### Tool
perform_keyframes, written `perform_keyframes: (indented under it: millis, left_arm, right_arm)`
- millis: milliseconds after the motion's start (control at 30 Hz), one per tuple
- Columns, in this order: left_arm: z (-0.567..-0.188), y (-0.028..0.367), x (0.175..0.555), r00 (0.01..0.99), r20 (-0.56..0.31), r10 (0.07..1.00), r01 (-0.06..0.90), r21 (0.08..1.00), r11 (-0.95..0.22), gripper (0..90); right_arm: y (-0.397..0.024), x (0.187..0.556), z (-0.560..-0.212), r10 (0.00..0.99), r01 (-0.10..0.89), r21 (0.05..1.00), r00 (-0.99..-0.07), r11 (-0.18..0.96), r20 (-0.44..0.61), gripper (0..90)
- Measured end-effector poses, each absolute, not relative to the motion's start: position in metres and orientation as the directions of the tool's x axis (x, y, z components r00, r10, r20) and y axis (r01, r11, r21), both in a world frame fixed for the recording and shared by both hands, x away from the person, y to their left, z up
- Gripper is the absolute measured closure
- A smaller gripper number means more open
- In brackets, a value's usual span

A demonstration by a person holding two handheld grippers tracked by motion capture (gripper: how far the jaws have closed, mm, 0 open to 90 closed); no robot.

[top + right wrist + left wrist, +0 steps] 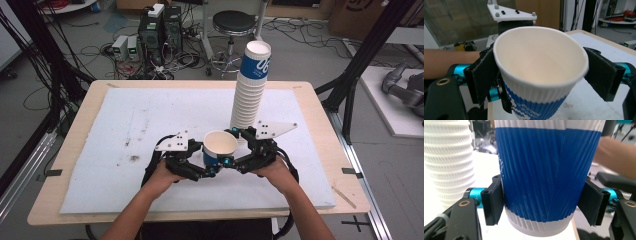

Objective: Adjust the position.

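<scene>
Currently the left claw (541,205) clamps the blue-and-white paper cup (220,148) low on its ribbed wall, holding it over the white mat (125,130) on the bench, just in front of the tall cup stack (250,90). The right claw (541,75) stands spread around the rim, pads not pressing. A hard squeeze there could crush the thin rim, and a careless swing might topple the stack.

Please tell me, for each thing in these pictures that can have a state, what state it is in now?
Single blue-and-white paper cup: upright, empty, held above the table.
Stack of paper cups: upright on the white mat, leaning slightly.
Left hand-held gripper: shut on the cup's lower wall.
Right hand-held gripper: around the cup near its rim, right pad apart from it.
</scene>
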State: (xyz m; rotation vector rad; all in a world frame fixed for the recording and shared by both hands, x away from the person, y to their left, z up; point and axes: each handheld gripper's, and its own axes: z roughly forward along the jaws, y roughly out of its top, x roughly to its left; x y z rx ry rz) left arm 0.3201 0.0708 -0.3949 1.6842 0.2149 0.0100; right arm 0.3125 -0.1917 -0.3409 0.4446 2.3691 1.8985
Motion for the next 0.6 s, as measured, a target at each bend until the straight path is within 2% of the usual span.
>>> perform_keyframes:
  millis: [167,400,533,600]
  left_arm:
    - [-0.3941,0.0701,0.3195,0.984,-0.113,0.14,0.128,0.987,-0.102,29.4]
    - [-0.3941,0.0691,0.3189,0.984,-0.109,0.138,0.122,0.989,-0.088,29.5]
    - [-0.3953,0.0669,0.3185,0.981,-0.11,0.157,0.128,0.986,-0.109,28.4]
    - [-0.3976,0.0658,0.318,0.972,-0.092,0.216,0.131,0.976,-0.172,23.4]
  right_arm:
    - [-0.1886,0.3143,-0.3434,0.245,0.205,0.964,-0.956,0.169,0.161,16.2]
    - [-0.188,0.3142,-0.3438,0.219,0.196,0.968,-0.963,0.157,0.16,24.6]
    - [-0.1884,0.3144,-0.3435,0.224,0.18,0.967,-0.965,0.178,0.138,26.6]
    - [-0.1891,0.3135,-0.3431,0.257,0.16,0.963,-0.961,0.217,0.102,27.0]
